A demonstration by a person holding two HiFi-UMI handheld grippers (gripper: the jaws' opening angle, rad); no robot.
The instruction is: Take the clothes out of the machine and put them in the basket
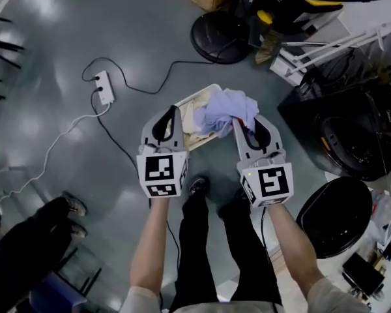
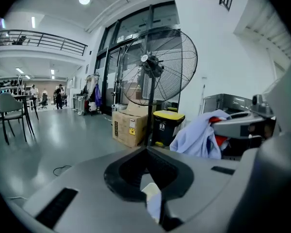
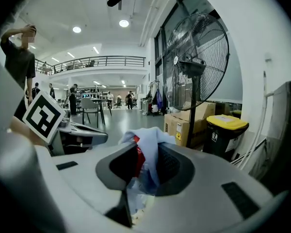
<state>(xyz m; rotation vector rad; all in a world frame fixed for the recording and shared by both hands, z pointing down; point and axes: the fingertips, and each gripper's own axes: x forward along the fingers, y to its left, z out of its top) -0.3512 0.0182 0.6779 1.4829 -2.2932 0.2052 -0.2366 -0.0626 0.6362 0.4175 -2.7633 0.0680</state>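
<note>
While our right claw (image 1: 238, 122) is clamped on the pale blue clothes (image 1: 225, 109) and our left claw (image 1: 171, 116) sits closed on nothing, we judge the bundle hangs over the right side of the basket (image 1: 197, 92) on the floor (image 1: 58, 51), so the drop is straight down.

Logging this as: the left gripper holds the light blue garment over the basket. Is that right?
Not quite: it is the right gripper that holds the light blue garment over the basket. The right gripper view shows the cloth clamped between its fingers; the left gripper holds nothing.
</note>
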